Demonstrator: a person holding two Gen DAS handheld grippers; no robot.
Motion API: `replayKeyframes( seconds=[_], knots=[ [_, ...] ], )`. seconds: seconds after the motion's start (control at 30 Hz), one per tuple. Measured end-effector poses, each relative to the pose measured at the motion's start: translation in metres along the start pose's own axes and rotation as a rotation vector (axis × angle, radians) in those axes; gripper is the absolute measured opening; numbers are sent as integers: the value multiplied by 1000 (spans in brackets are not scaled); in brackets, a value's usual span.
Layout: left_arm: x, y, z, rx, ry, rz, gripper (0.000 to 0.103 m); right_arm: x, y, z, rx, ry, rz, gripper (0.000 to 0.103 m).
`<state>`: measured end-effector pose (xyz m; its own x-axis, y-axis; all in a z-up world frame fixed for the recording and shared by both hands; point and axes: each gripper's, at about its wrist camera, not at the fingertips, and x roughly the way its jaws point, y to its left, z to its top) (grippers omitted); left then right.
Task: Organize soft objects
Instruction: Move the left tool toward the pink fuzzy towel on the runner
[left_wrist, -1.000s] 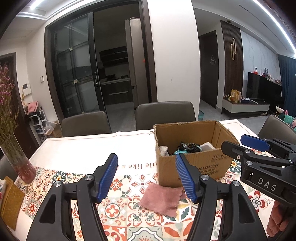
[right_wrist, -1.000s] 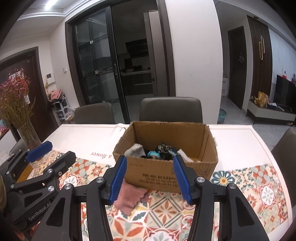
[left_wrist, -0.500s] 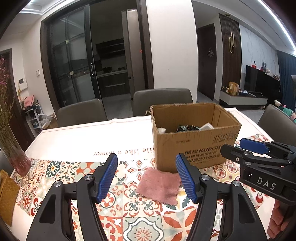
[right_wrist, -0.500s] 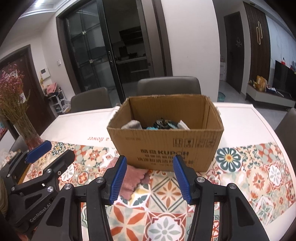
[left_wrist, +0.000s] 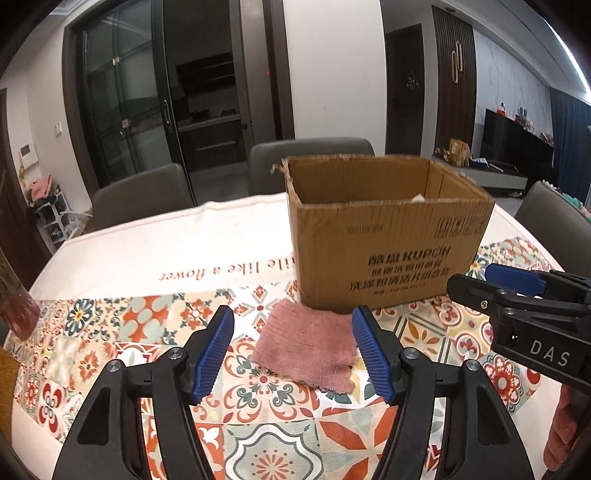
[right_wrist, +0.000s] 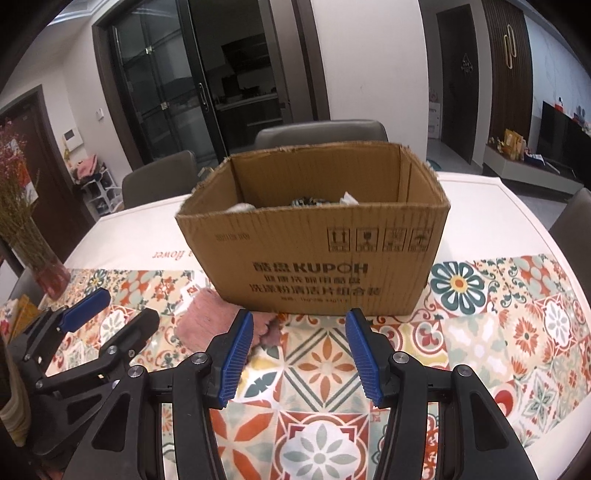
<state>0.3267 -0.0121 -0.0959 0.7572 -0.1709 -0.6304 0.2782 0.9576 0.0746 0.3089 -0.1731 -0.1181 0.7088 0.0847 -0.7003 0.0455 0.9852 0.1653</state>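
A pink knitted cloth (left_wrist: 308, 345) lies flat on the patterned tablecloth just in front of an open cardboard box (left_wrist: 388, 251). My left gripper (left_wrist: 291, 354) is open, its blue pads on either side of the cloth, low over the table. My right gripper (right_wrist: 301, 354) is open and empty, to the right of the cloth (right_wrist: 207, 319), facing the box (right_wrist: 314, 254). Soft items (right_wrist: 314, 201) lie inside the box, mostly hidden by its front wall. Each gripper shows in the other's view: the right one (left_wrist: 517, 295), the left one (right_wrist: 103, 314).
A glass vase of dried flowers (right_wrist: 33, 251) stands at the table's left edge. Grey chairs (left_wrist: 310, 162) line the far side and another (right_wrist: 572, 221) stands at the right. A woven mat (right_wrist: 18, 321) lies at the left.
Both grippers have come down and forward toward the table and box. The left gripper's pads now flank the pink cloth. The box's contents have dropped behind its front wall.
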Motion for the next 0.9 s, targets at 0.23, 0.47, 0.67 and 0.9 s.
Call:
replayKeyframes(
  seconds=[0.23,0.47,0.67,0.9],
  knots=[
    [30,-3,-14,5,58,-23,71,22,-3,-9,13,45,-10,53],
    [58,-7,-21,19,91,-46,77,41,-8,-13,19,82,-25,53],
    [80,-8,-24,13,119,-49,78,57,-11,-16,32,106,-31,53],
    [105,-9,-31,17,150,-61,78,75,-10,-20,32,129,-40,53]
  ],
)
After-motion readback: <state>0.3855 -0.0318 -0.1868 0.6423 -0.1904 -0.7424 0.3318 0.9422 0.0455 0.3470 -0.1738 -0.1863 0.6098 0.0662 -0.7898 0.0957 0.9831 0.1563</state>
